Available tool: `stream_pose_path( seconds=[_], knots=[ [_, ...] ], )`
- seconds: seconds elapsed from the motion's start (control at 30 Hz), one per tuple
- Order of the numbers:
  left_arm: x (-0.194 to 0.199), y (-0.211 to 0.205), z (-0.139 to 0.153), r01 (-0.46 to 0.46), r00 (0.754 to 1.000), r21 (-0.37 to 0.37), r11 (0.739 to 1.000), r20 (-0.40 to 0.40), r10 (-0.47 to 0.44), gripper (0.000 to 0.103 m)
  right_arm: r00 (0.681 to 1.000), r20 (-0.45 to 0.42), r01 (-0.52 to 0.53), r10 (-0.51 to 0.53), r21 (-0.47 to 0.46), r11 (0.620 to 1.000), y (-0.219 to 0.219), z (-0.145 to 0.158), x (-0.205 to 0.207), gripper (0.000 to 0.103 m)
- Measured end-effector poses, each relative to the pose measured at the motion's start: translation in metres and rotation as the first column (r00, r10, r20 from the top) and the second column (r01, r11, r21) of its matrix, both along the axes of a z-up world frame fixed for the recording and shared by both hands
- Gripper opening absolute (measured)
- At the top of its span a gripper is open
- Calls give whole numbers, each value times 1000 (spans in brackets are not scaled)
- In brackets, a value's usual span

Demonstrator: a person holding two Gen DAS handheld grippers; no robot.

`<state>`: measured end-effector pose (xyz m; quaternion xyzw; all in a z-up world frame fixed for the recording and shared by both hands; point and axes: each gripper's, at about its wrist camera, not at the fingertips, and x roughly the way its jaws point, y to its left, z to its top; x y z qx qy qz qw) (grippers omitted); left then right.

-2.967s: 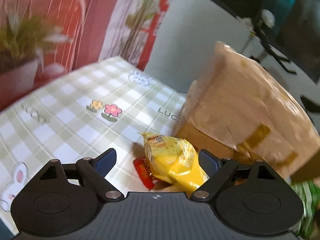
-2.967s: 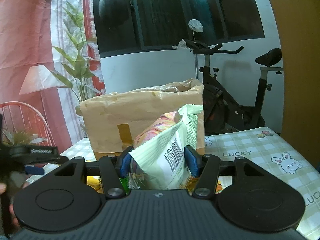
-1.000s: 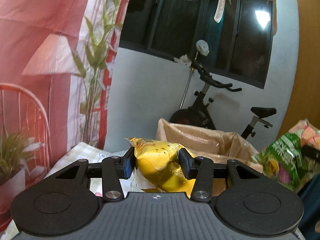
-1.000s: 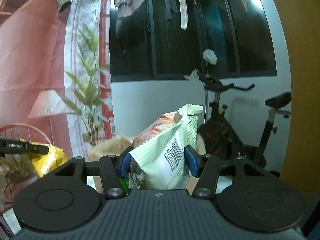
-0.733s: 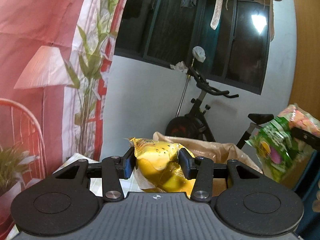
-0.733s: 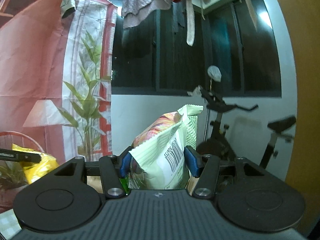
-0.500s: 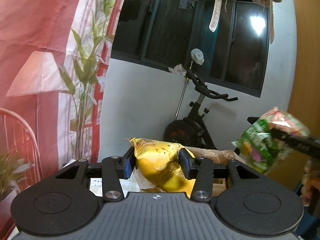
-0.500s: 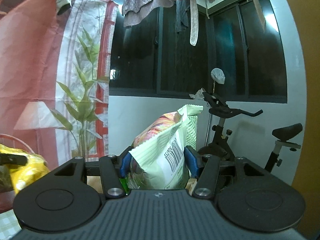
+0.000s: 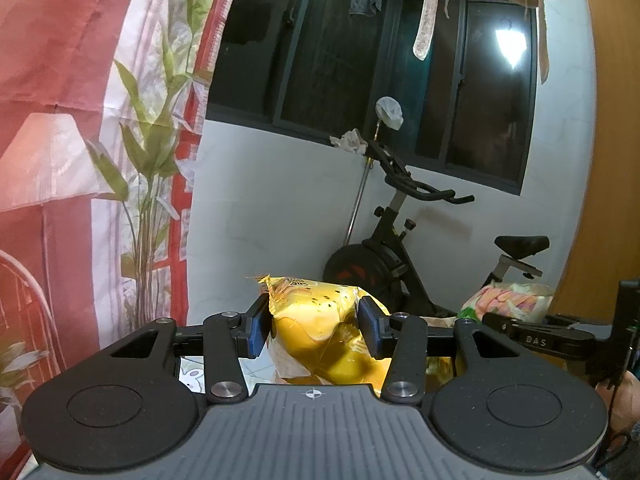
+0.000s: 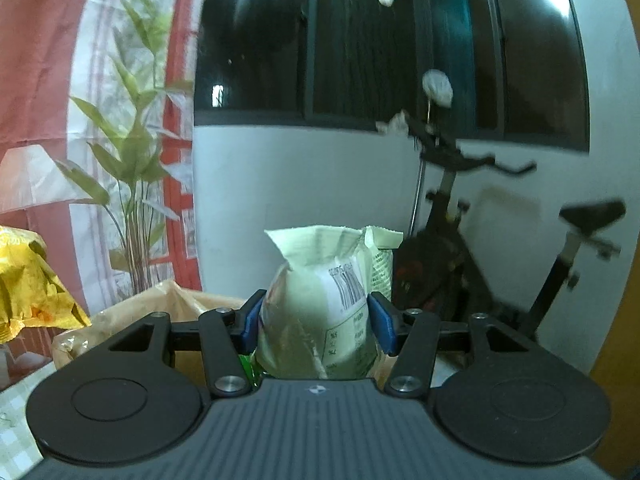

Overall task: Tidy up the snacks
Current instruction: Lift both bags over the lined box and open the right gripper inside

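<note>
Pale green snack bag [image 10: 320,312] shows a barcode (text unreadable); "DAS" on right gripper [image 9: 536,341].

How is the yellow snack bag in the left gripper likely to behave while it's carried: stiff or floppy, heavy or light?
The yellow snack bag looks puffy and crinkled between the left gripper pads, so it is probably light and soft. Its glossy film may be slippery. A hard squeeze could probably crush what is inside.
</note>
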<state>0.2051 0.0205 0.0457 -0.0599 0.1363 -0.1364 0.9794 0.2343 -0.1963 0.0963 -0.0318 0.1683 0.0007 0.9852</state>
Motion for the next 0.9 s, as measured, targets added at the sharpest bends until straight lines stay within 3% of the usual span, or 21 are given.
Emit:
stream_pose_path(
  seconds=[0.2,0.33,0.5,0.83,0.9],
  knots=[
    [5,-5,-5,16,1000,-7,1000,-16,-16,49,992,-115,53,-42,97,994,-23,-10,22,55],
    [7,-6,-7,19,1000,-3,1000,-19,-19,49,990,-128,70,-57,99,993,-32,-14,31,55],
    [8,-6,-9,22,999,-3,1000,-23,-22,49,993,-111,39,-40,-9,999,-17,-19,34,54],
    [19,-7,-12,32,999,12,999,-43,-32,49,983,-183,-26,-24,-264,964,13,-63,43,54],
    [21,-9,-12,40,998,15,999,-48,-39,49,979,-202,-30,-25,-265,964,14,-63,43,56]
  ],
)
